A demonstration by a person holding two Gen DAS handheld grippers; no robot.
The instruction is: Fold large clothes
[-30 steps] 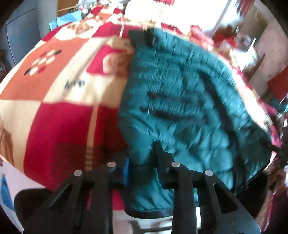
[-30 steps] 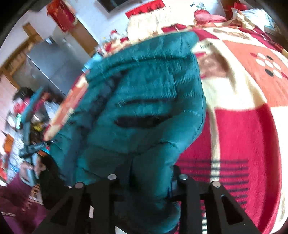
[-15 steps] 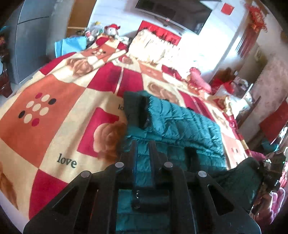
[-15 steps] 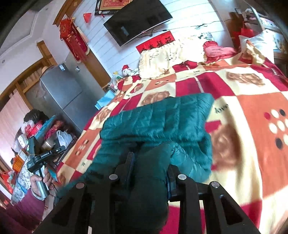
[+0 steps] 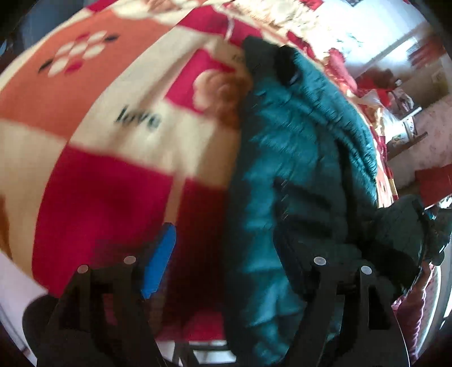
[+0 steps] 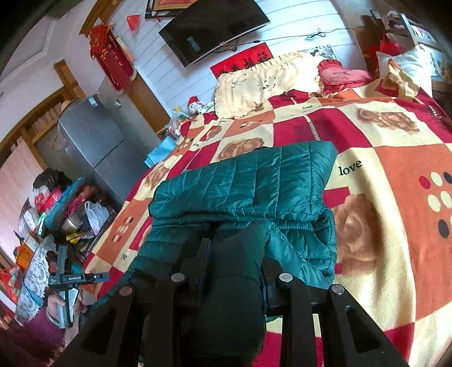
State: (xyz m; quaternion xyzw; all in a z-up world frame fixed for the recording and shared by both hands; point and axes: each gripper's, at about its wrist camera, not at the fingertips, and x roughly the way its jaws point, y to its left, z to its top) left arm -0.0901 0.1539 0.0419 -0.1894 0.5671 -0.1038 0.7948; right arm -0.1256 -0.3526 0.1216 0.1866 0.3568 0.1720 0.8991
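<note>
The right tool (image 6: 234,265) grips a dark fold of the teal quilted jacket (image 6: 254,183), which lies folded on the bed's checked blanket (image 6: 395,169). The left tool (image 5: 226,254), its jaws opening, has jacket fabric loose between them. Only the right view shows the wall television (image 6: 212,25) and the grey fridge (image 6: 93,146).

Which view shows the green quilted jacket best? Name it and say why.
The right wrist view: the green quilted jacket is sharp there, folded across the patterned blanket, one end clamped in the right claw. The left wrist view shows it blurred, seen lengthwise beside the opening left claw.
</note>
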